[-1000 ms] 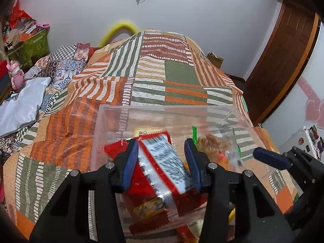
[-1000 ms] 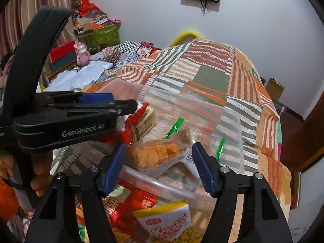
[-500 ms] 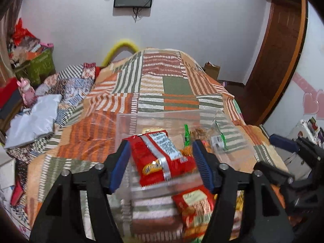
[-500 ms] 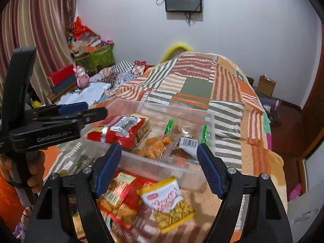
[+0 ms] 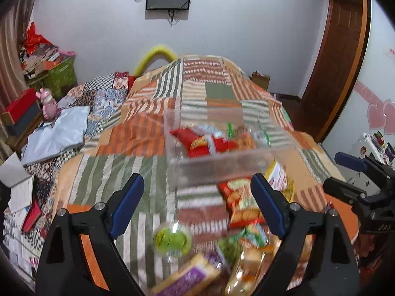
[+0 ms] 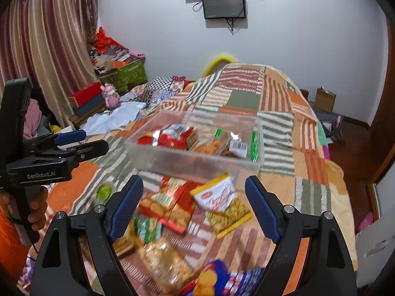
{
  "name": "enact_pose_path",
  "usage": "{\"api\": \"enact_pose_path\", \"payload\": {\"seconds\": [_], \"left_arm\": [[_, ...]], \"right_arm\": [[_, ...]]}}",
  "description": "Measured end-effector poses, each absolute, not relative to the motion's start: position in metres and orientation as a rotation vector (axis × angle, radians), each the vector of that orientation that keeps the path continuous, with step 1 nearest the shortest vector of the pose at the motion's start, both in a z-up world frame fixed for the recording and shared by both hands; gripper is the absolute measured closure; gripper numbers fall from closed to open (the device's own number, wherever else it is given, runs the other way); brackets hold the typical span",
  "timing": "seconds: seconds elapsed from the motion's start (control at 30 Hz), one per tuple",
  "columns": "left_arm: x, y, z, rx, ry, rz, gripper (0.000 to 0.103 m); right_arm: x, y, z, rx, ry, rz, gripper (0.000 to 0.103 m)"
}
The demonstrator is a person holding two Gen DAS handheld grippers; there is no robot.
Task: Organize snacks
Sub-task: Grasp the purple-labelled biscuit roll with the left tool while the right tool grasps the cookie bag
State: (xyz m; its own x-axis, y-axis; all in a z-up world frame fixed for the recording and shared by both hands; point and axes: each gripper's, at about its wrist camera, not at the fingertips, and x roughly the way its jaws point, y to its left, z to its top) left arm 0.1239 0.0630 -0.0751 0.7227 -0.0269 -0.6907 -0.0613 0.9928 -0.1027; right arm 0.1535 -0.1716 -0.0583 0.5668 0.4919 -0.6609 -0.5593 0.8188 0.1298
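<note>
**Both grippers spread above the snacks on the bed**

The left gripper [image 5: 197,207] hangs over the quilt [image 5: 138,135] with its jaws wide apart and nothing between them. Below it lie a blurred green cup [image 5: 172,240] and a purple packet [image 5: 187,280]. Ahead stands the clear bin [image 5: 222,170], holding a red packet [image 5: 209,143] on its left side and a clear bag of orange snacks [image 6: 212,145] on its right.

The right gripper [image 6: 193,206] is likewise spread and holds nothing. Loose on the quilt just in front of the bin, between its fingers, lie a red biscuit packet [image 6: 170,204] and a yellow-topped packet [image 6: 222,204]; nearer the camera are a clear bag [image 6: 165,264] and a blue packet [image 6: 222,278], both blurred.
</note>
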Motion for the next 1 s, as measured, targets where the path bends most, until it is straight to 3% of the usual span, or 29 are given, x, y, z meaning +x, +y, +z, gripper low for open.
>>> {"api": "enact_pose_path", "payload": {"seconds": [0.5,1.0], "left_arm": [[0.067,0.085,-0.16,-0.187,0.978,0.066,0.014],[0.06,0.07,-0.195,-0.175,1.048,0.011,0.015]], "right_arm": [[0.127,-0.173,-0.124,-0.071,0.952,0.663,0.02],[0.114,-0.156,-0.138,-0.138,0.956,0.75,0.022]]}}
